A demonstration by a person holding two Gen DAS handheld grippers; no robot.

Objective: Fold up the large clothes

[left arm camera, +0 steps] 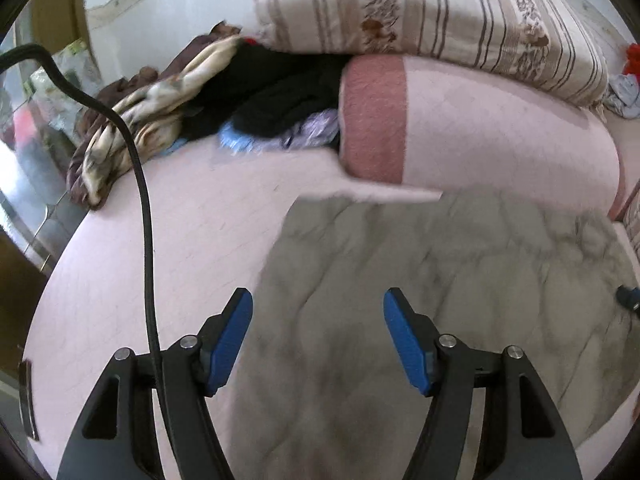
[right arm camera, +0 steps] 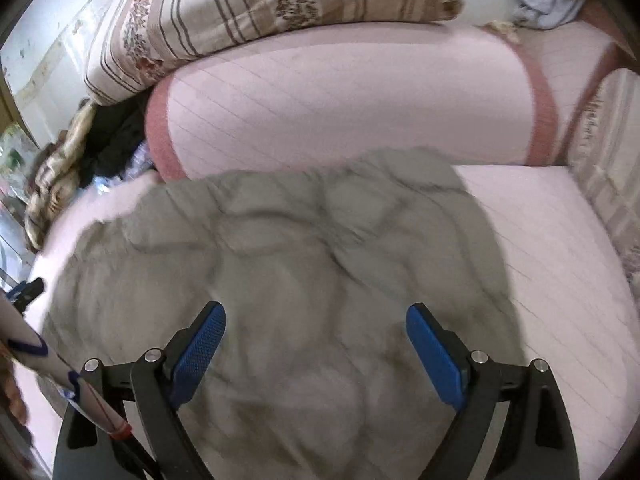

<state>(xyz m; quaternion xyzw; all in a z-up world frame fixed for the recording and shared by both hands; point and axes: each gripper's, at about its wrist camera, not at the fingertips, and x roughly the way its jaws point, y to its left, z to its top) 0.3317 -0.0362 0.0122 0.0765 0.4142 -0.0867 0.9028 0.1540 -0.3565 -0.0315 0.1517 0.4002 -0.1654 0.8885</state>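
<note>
Lying rumpled on the pink bed point(left arm camera: 160, 240), the grey garment point(left arm camera: 420, 280) spreads below a rolled pink blanket point(left arm camera: 480, 132) and a striped floral quilt point(left arm camera: 420, 4), its far edge just short of the roll. Both the left gripper point(left arm camera: 318, 320) and the right gripper point(right arm camera: 316, 332) hang above the cloth with jaws wide apart and nothing between them. Off to the left sits a heap of dark and cream clothes point(left arm camera: 168, 96), though blur makes the separate pieces hard to tell.
</note>
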